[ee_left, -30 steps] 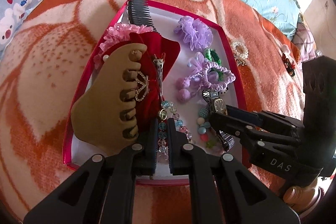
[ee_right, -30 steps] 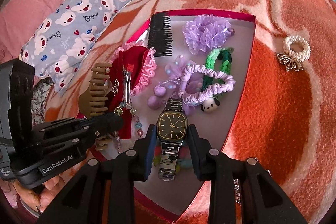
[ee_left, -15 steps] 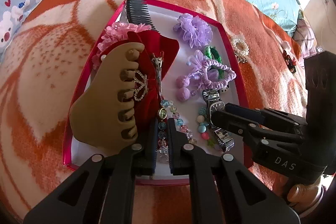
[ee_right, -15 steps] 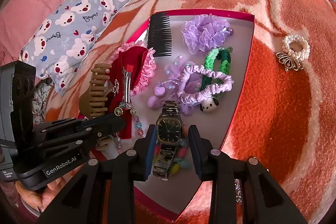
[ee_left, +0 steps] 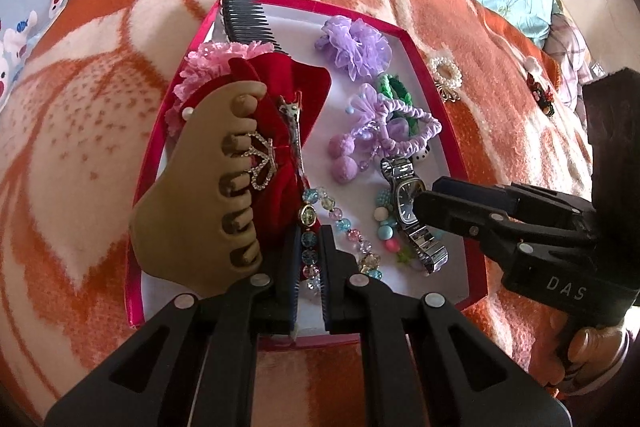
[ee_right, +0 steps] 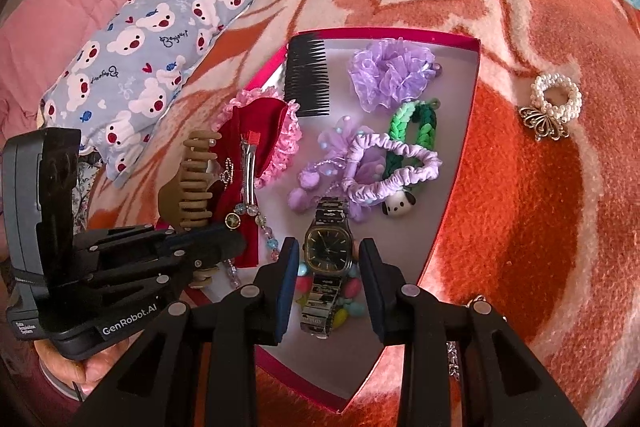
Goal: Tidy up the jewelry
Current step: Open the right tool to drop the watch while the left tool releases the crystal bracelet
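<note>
A pink-rimmed box (ee_left: 456,163) (ee_right: 460,187) on the blanket holds hair pieces and jewelry. A square-faced metal watch (ee_right: 329,250) (ee_left: 406,201) lies in it on colourful beads. My right gripper (ee_right: 329,251) is open, its fingers on either side of the watch, apart from it. My left gripper (ee_left: 310,251) is nearly shut around a glass bead bracelet (ee_left: 336,227) at the box's near edge, beside a tan claw clip (ee_left: 200,203) and red bow (ee_left: 288,131).
In the box also lie a black comb (ee_right: 308,79), purple scrunchies (ee_right: 392,73), a green braided band (ee_right: 416,119). A pearl hair tie with a metal butterfly (ee_right: 554,103) lies on the blanket at the right. A bear-print pillow (ee_right: 152,39) is at the left.
My right gripper has opened and let the watch down onto the beads in the box. My left gripper stays at the bead bracelet.
</note>
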Action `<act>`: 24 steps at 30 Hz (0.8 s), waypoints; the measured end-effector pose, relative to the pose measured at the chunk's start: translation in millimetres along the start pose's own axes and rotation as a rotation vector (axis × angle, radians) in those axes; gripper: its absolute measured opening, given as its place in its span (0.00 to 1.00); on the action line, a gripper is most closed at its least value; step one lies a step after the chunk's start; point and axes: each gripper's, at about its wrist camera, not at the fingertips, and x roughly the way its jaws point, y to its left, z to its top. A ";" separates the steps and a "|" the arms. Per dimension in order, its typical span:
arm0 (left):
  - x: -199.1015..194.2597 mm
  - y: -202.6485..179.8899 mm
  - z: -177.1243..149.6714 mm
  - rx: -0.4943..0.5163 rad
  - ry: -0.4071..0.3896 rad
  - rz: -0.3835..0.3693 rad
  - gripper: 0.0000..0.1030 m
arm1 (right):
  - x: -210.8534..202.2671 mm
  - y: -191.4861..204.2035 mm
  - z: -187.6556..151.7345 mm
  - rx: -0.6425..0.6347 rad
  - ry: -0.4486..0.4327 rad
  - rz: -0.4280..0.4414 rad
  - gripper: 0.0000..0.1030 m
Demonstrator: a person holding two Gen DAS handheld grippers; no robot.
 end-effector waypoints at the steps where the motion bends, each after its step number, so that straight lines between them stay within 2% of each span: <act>1: -0.3 0.2 0.0 -0.002 0.000 -0.002 0.06 | -0.5 0.1 -0.1 0.000 0.001 -0.001 0.32; 6: -3.2 0.5 -1.1 -0.015 0.005 -0.007 0.07 | -10.3 0.5 0.1 -0.001 -0.015 0.001 0.32; 7: -4.6 0.0 -1.4 -0.015 0.005 -0.011 0.10 | -12.4 0.5 0.4 -0.003 -0.019 -0.001 0.32; 9: -8.7 -2.0 -2.5 -0.017 0.004 -0.021 0.17 | -19.1 -0.5 0.2 -0.005 -0.030 -0.008 0.33; 11: -14.3 -5.6 -3.9 -0.013 -0.009 -0.023 0.35 | -25.6 -2.3 -0.6 -0.003 -0.039 -0.012 0.34; 14: -23.9 -12.4 -7.4 0.001 -0.033 0.023 0.52 | -36.1 -4.9 -3.4 -0.003 -0.054 -0.024 0.39; 16: -29.4 -13.5 -9.2 -0.005 -0.041 0.023 0.55 | -41.9 -7.9 -5.1 0.000 -0.060 -0.030 0.47; 18: -34.5 -11.7 -12.2 -0.030 -0.036 0.013 0.60 | -48.2 -11.3 -8.1 0.002 -0.066 -0.039 0.58; 20: -39.1 -11.6 -15.2 -0.043 -0.036 0.021 0.64 | -54.1 -13.7 -11.8 0.001 -0.067 -0.045 0.60; 24: -56.8 -15.5 -24.3 -0.033 -0.071 0.110 0.71 | -62.7 -13.4 -18.6 -0.009 -0.064 -0.037 0.63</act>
